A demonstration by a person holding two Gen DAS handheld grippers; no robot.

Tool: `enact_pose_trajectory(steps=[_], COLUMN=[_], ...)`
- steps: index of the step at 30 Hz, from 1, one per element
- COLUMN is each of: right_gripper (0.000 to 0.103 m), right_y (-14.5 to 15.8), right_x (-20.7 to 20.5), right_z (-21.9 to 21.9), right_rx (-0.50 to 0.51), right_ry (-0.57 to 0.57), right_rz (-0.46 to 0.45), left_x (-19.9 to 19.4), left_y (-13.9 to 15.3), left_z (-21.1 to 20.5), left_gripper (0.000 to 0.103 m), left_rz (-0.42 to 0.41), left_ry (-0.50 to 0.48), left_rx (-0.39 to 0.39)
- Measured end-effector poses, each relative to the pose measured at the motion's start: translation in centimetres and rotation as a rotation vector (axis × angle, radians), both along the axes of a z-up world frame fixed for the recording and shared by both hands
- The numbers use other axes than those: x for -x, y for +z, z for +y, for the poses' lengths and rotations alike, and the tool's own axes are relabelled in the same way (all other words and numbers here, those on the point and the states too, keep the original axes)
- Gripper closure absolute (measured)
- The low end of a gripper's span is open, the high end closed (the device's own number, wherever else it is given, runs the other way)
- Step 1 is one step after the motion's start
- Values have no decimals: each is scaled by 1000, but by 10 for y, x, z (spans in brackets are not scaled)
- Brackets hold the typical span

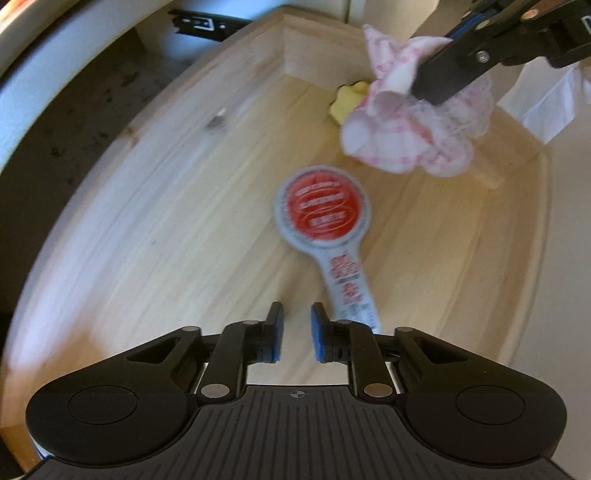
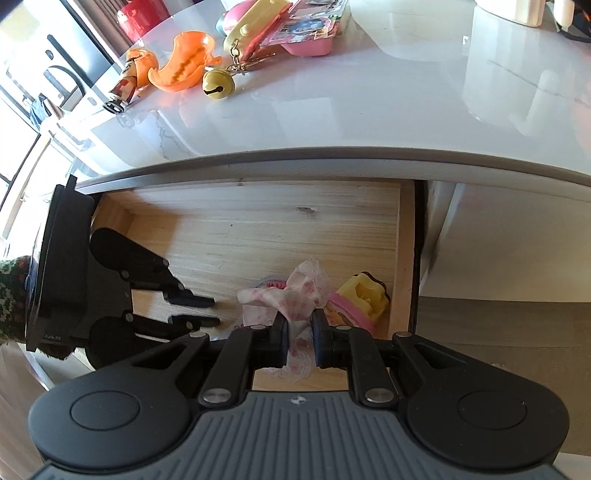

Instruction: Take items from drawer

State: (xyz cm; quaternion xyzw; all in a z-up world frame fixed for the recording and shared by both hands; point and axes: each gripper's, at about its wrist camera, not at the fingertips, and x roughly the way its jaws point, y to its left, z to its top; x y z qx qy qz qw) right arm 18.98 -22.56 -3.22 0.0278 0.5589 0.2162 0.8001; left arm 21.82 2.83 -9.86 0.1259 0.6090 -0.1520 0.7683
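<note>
Right tool [image 2: 299, 328] clamped on pink-white cloth [image 2: 295, 295] at lower centre; left tool [image 1: 297, 325] parted, empty, above round red-labelled gadget [image 1: 321, 210] in wooden drawer [image 1: 166, 184]

We see a glossy white marble counter [image 2: 406, 103] with faint grey veins, bright with window glare. At far left, windows [image 2: 14, 155] let in strong daylight, and beside them stands a steel appliance [image 2: 79, 48] with a dark curved handle. Under the counter's edge we see pale cabinet fronts [image 2: 509, 243], and below them, at right, a grey-brown wood floor [image 2: 498, 321]. From the left wrist view we see dark speckled flooring [image 1: 74, 122] and a black metal slide rail [image 1: 207, 24] on the cream cabinet side.
</note>
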Motion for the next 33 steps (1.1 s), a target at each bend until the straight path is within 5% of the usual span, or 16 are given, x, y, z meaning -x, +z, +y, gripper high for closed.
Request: enact_pose_trajectory(steps=[3,6,10,16,21,33], right_gripper=[90,89,89,89,89,89], right_y=[1,0,2,17,20,20], right_x=[-1,-1,0,0,5,8], right_z=[0,0,-2,-16,-18,-23], right_rx=[0,2,-3,-65,-68,-61], right_ry=[-2,-3,-11,-62,-62,-77], right_rz=[0,1,-5,-49,-68,-79], left_x=[-1,12,13,0,-21,-34], left_y=[-3,8,12,29,10,5], left_z=[-7,-15,-12,-2,-17,-35], left_gripper=[49,34,43,43,43,43], left_rz=[18,30,33,60,108,72], left_ry=[-10,-26,0,240,357,361], left_rx=[29,42,34,168,120,35])
